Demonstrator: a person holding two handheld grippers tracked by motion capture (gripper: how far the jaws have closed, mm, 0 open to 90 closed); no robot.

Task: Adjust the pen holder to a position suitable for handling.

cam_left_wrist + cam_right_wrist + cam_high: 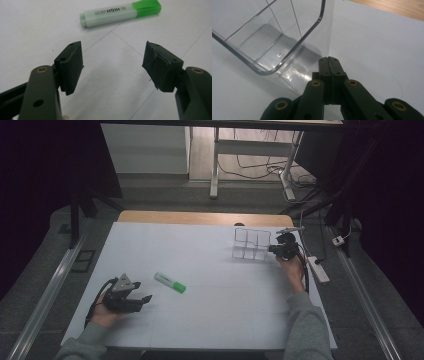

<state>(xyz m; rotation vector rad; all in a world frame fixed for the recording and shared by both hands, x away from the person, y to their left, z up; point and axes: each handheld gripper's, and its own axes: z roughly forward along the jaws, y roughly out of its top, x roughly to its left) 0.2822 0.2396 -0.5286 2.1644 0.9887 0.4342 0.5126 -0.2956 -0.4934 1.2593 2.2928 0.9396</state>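
Observation:
A green-capped highlighter [170, 282] [120, 12] lies flat on the white table sheet [215, 315], left of centre. My left gripper [146, 299] [113, 65] rests on the sheet just short of it, open, with bare sheet between its jaws. A clear plastic box [251, 244] [274, 50] with divided compartments stands at the back right. My right gripper [272, 249] [329, 60] is shut, its tips down by the box's outer corner on the right side. I cannot tell whether the tips touch the box; nothing sits between them.
The table's wooden edge [200, 217] [392, 7] runs along the back of the sheet. A white power strip [318, 269] lies just off the sheet's right edge. Table legs and cables stand on the floor beyond.

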